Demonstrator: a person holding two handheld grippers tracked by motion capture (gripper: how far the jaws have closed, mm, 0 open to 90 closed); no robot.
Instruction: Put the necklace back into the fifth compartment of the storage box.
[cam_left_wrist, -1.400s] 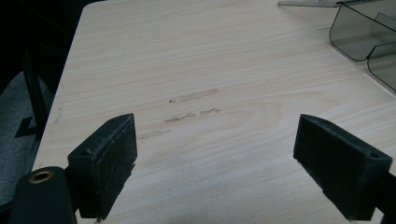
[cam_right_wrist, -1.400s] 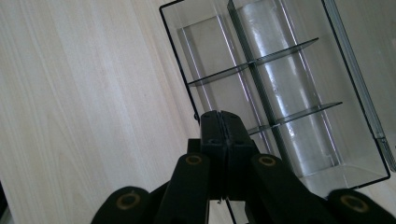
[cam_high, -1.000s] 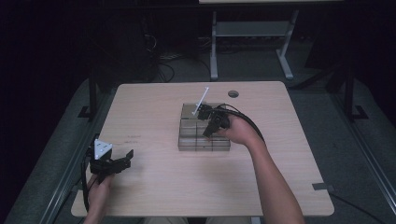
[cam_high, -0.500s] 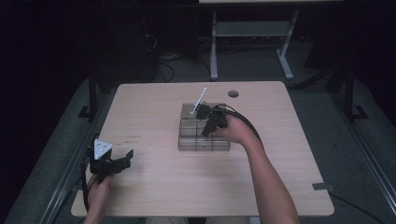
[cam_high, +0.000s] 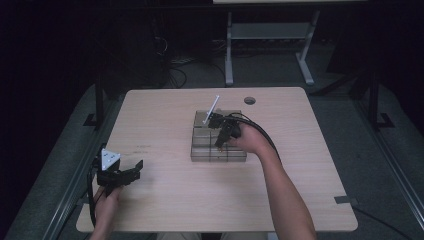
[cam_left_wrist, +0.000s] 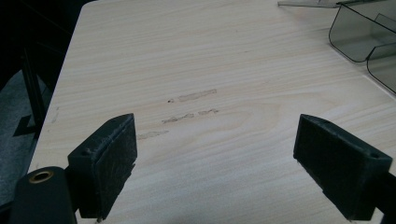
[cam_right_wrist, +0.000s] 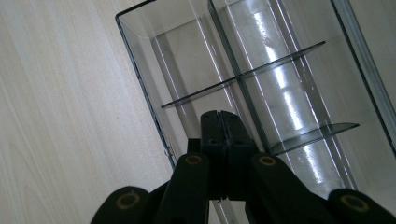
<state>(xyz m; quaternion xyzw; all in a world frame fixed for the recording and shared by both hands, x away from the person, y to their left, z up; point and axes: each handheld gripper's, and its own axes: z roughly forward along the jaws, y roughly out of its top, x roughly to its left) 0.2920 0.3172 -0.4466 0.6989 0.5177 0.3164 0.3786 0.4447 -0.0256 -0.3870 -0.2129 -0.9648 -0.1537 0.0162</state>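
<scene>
Right tool (cam_high: 216, 131), jaws closed on a thin white stick (cam_high: 214, 106), hovers over the clear divided tray (cam_high: 200, 150) mid-tabletop (cam_high: 165, 200). Left tool (cam_high: 131, 171) idle, jaws apart, well left of tray. Step, prob.: placing stick; next needs lowering into a compartment.

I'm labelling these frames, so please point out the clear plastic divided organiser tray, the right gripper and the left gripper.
clear plastic divided organiser tray (cam_right_wrist: 243, 77), right gripper view, on a smoky cross divider.
right gripper (cam_right_wrist: 219, 135), right gripper view, on the seam of its shut black jaws.
left gripper (cam_left_wrist: 215, 163), left gripper view, midway between its open black pads.
</scene>
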